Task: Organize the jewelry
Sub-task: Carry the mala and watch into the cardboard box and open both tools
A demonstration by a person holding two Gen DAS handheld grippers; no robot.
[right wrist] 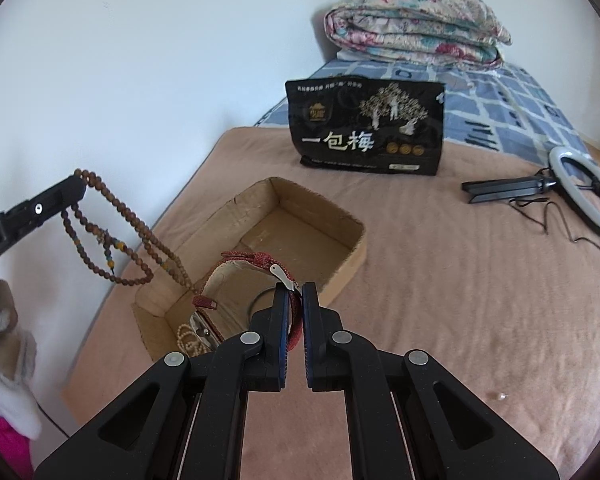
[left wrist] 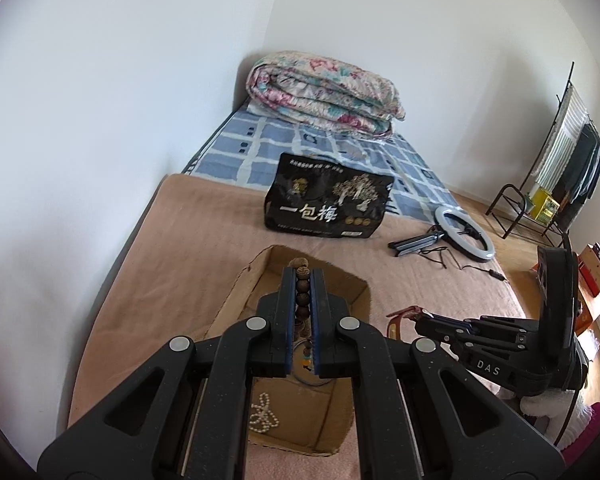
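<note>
**Both tongs loaded above box**

Left tongs (left wrist: 303,280) clenched on brown bead strand (right wrist: 112,236), loops hanging free above cardboard box (right wrist: 340,220); right tongs (right wrist: 295,294) clenched on red watch strap (right wrist: 236,260), watch dangling into box; pearl strand (left wrist: 262,414) lies on box floor; box sits on pink blanket (right wrist: 440,280) on bed; black bag (right wrist: 366,124) stands beyond.

**What you have in view, by count**

You hold two grippers: the left gripper (left wrist: 302,280) and the right gripper (right wrist: 296,294). One cardboard box (right wrist: 352,256) sits at 12 o'clock from your right gripper. You can count one brown bead strand (right wrist: 140,236), one red watch (right wrist: 260,260), one pearl strand (left wrist: 262,416), one black bag (right wrist: 366,124), one ring light (right wrist: 584,196) and one folded quilt (right wrist: 416,28).
</note>
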